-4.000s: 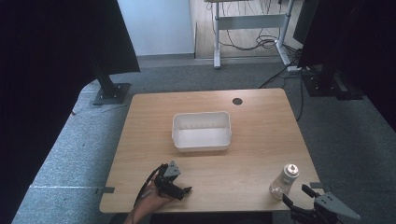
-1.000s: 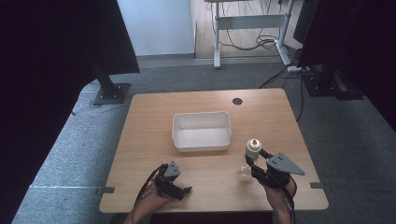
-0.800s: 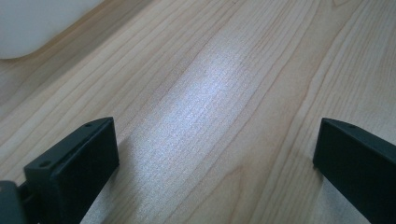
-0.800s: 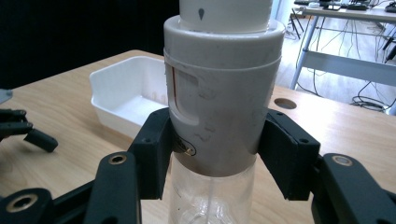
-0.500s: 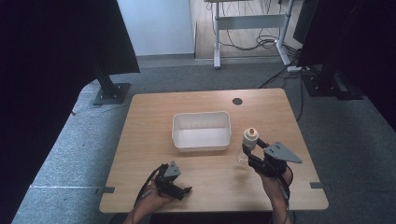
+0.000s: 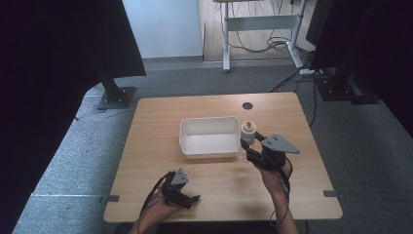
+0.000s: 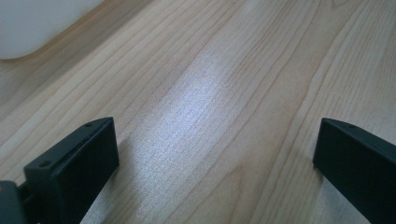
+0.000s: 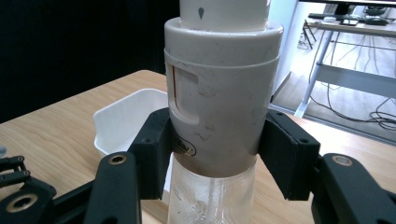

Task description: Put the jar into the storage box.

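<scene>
The right gripper [image 6: 249, 144] has its black jaws clamped on the white plastic cap of a clear pump bottle [image 8: 219, 107], holding it upright just beside the white rectangular bin [image 6: 209, 137]. The left gripper [image 6: 191, 200] rests low near the front edge of the pale wood-grain table [image 6: 156, 122], jaws spread wide and empty.

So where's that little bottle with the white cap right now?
The bottle is clamped in the right gripper, held beside the white tub's right end, mid-table in the high view.
</scene>
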Demonstrator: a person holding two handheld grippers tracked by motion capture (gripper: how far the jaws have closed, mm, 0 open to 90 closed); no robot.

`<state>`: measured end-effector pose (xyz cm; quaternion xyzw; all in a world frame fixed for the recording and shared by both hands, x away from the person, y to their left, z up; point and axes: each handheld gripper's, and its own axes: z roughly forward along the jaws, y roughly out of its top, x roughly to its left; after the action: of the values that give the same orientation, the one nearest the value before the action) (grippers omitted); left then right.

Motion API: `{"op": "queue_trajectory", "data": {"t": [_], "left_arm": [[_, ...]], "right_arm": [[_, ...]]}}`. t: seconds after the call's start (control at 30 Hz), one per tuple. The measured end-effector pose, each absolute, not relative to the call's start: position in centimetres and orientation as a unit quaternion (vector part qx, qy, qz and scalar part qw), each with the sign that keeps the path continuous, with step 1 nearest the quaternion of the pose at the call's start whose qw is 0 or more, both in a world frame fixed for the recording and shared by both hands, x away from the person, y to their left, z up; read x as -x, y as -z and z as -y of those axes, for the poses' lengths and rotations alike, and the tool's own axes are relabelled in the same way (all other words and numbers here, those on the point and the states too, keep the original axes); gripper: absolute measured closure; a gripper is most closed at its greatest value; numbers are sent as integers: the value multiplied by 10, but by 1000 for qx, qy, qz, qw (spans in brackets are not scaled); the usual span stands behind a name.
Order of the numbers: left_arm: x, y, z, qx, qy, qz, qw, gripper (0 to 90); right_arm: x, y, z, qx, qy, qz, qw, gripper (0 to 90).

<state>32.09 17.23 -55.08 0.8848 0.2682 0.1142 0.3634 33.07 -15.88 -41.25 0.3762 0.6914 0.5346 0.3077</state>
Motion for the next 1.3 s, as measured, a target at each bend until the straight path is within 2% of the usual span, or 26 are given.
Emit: {"op": "queue_trajectory", "data": {"t": [0.4,1.3], "left_arm": [[-321,551,-172,-884,-114,-269,365,0],[-321,551,-172,-885,-113,-267,364,0]], "right_arm": [[-359,406,129,-361,-541,-696,305,451],[-413,430,65,-337,-546,-715,277,451]]}}
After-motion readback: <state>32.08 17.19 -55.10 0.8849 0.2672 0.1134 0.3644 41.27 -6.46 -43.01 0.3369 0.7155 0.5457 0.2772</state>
